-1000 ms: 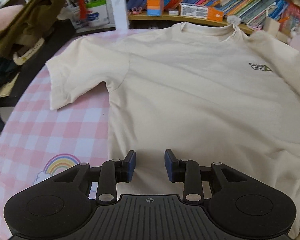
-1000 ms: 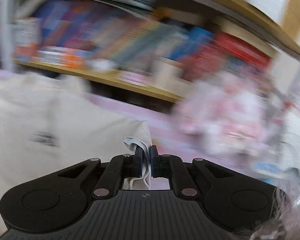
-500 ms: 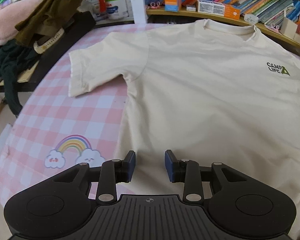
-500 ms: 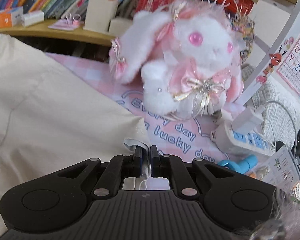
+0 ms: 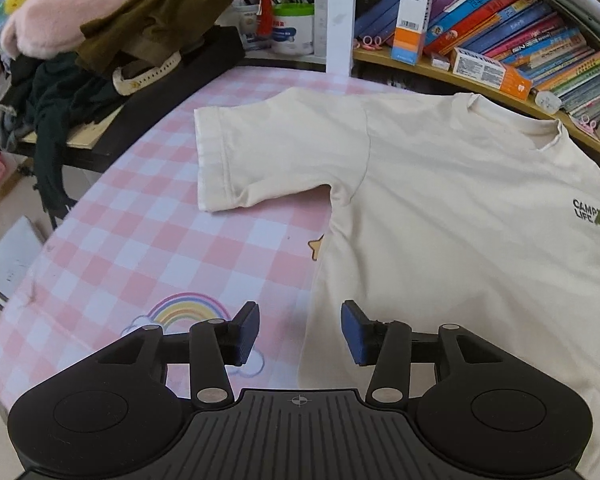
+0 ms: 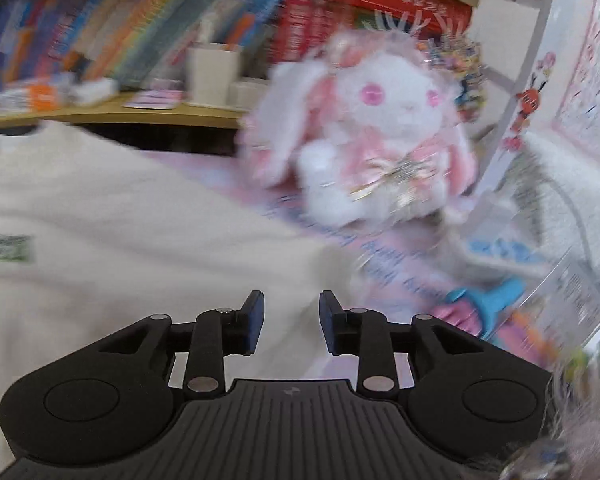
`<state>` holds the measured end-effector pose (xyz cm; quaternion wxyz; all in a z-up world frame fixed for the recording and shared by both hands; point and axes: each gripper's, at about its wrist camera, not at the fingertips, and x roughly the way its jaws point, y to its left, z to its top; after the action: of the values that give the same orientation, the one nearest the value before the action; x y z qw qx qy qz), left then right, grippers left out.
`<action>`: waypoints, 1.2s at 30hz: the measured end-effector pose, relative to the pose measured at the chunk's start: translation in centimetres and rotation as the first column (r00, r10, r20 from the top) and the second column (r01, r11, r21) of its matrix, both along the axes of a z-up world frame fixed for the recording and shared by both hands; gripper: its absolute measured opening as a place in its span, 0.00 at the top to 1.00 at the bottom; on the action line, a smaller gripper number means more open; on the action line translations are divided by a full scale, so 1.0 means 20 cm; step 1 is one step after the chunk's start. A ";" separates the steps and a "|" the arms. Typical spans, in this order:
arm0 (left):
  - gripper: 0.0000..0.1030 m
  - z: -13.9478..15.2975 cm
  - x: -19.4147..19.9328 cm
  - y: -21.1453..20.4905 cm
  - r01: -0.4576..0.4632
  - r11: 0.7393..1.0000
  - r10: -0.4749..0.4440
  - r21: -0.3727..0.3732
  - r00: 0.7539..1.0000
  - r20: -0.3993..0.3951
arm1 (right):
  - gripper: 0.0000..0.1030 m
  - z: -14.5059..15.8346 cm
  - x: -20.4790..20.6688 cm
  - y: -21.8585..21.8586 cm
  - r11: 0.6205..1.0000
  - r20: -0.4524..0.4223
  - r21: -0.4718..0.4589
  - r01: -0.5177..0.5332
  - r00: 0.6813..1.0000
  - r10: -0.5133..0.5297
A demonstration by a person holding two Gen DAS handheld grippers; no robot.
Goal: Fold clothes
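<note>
A cream T-shirt (image 5: 440, 208) lies flat, front up, on a pink checked tablecloth (image 5: 160, 248); its left sleeve (image 5: 268, 156) is spread out. My left gripper (image 5: 299, 332) is open and empty, above the shirt's left side edge near the hem. In the blurred right wrist view the same shirt (image 6: 120, 240) fills the left half. My right gripper (image 6: 291, 326) is open and empty over the shirt's right edge.
A bookshelf (image 5: 520, 52) runs along the far side. Dark clothes and a pink cushion (image 5: 40, 36) are piled at the left. A white and pink plush rabbit (image 6: 380, 140), a power strip and small items stand right of the shirt.
My right gripper has opened and let go of the shirt's right sleeve. My left gripper has opened wider and shifted left, to the shirt's side edge.
</note>
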<state>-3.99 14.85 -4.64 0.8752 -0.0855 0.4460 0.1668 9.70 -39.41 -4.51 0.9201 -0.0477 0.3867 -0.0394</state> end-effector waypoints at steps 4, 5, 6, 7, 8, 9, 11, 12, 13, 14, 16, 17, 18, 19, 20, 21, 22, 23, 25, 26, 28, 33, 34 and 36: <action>0.56 -0.07 0.06 0.03 -0.008 1.000 0.008 -0.011 1.000 -0.015 | 0.61 0.03 -0.21 0.14 0.990 -0.030 0.086 -0.115 0.993 0.118; 0.57 -0.08 0.07 0.03 -0.008 1.000 0.007 -0.017 1.000 -0.017 | 0.60 0.03 -0.26 0.17 0.985 -0.044 0.108 -0.136 0.989 0.141; 0.58 -0.10 0.08 0.03 -0.006 1.000 0.006 -0.020 1.000 -0.016 | 0.58 0.02 -0.31 0.21 0.979 -0.057 0.131 -0.155 0.985 0.163; 0.64 -0.10 0.08 0.02 0.000 1.000 0.000 -0.014 1.000 -0.009 | 0.58 0.01 -0.35 0.24 0.975 -0.071 0.146 -0.170 0.981 0.182; 0.76 -0.09 0.09 0.03 0.002 1.000 -0.003 -0.020 1.000 -0.010 | 0.58 0.00 -0.39 0.27 0.970 -0.084 0.159 -0.184 0.976 0.199; 0.86 -0.09 0.10 0.03 0.005 1.000 -0.005 -0.026 1.000 -0.010 | 0.58 -0.01 -0.42 0.29 0.969 -0.093 0.161 -0.188 0.974 0.204; 0.97 -0.08 0.13 0.06 -0.007 0.999 0.006 -0.052 1.000 -0.014 | 0.59 -0.04 -0.47 0.32 0.969 -0.117 0.170 -0.181 0.972 0.202; 0.97 -0.08 0.15 0.08 -0.014 0.998 0.013 -0.055 1.000 -0.019 | 0.64 -0.06 -0.48 0.32 0.969 -0.132 0.177 -0.172 0.972 0.197; 0.97 -0.08 0.17 0.08 -0.011 0.999 0.010 -0.042 1.000 -0.026 | 0.69 -0.07 -0.49 0.33 0.969 -0.143 0.181 -0.166 0.971 0.193; 0.97 -0.08 0.19 0.08 -0.006 1.000 0.005 -0.024 0.999 -0.032 | 0.71 -0.09 -0.49 0.34 0.969 -0.152 0.185 -0.161 0.970 0.190; 0.97 -0.08 0.21 0.08 -0.007 1.000 0.007 -0.010 0.999 -0.034 | 0.85 -0.08 -0.50 0.35 0.967 -0.148 0.185 -0.173 0.968 0.201; 0.97 -0.08 0.22 0.09 -0.010 1.000 0.010 -0.006 0.999 -0.033 | 0.91 -0.08 -0.51 0.36 0.966 -0.146 0.186 -0.178 0.968 0.206; 0.97 -0.08 0.23 0.09 -0.016 1.000 0.016 -0.005 0.999 -0.030 | 0.92 -0.09 -0.50 0.37 0.966 -0.143 0.188 -0.178 0.968 0.206; 0.97 -0.09 0.24 0.09 -0.022 1.000 0.021 -0.004 0.999 -0.028 | 0.93 -0.09 -0.51 0.36 0.965 -0.138 0.186 -0.183 0.968 0.210; 0.97 -0.09 0.25 0.10 -0.027 1.000 0.027 -0.004 0.999 -0.025 | 0.93 -0.09 -0.50 0.37 0.966 -0.135 0.182 -0.185 0.968 0.211; 0.97 -0.09 0.25 0.10 -0.031 1.000 0.030 -0.007 0.999 -0.024 | 0.93 -0.10 -0.50 0.37 0.966 -0.132 0.180 -0.188 0.968 0.213; 0.96 -0.09 0.25 0.10 -0.029 1.000 0.028 -0.006 0.999 -0.025 | 0.93 -0.10 -0.50 0.38 0.965 -0.130 0.178 -0.191 0.968 0.215; 0.94 -0.09 0.24 0.09 -0.027 1.000 0.027 -0.004 0.999 -0.025 | 0.93 -0.10 -0.50 0.37 0.965 -0.128 0.176 -0.195 0.967 0.219; 0.91 -0.08 0.21 0.07 -0.019 1.000 0.019 0.008 0.999 -0.028 | 0.93 -0.10 -0.50 0.36 0.962 -0.125 0.179 -0.204 0.966 0.228; 0.90 -0.08 0.18 0.06 -0.014 1.000 0.015 0.016 0.999 -0.029 | 0.92 -0.10 -0.50 0.36 0.961 -0.124 0.184 -0.205 0.965 0.230; 0.87 -0.06 0.13 0.02 -0.003 0.999 0.003 0.032 1.000 -0.025 | 0.92 -0.10 -0.51 0.34 0.959 -0.122 0.195 -0.207 0.965 0.233; 0.59 -0.02 -0.02 -0.09 0.032 0.999 -0.033 0.039 0.999 0.017 | 0.70 -0.09 -0.54 0.33 0.955 -0.119 0.209 -0.208 0.964 0.236; 0.53 -0.02 -0.04 -0.10 0.038 0.999 -0.039 0.031 0.999 0.028 | 0.68 -0.09 -0.55 0.33 0.956 -0.119 0.212 -0.204 0.965 0.233; 0.49 -0.01 -0.09 -0.13 0.051 0.999 -0.051 0.010 0.998 0.048 | 0.64 -0.08 -0.58 0.33 0.956 -0.119 0.218 -0.196 0.967 0.226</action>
<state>-5.76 12.22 -4.83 0.8900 -0.0743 0.4262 0.1444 -1.88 -32.89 -6.03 0.8891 0.0035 0.4460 0.1029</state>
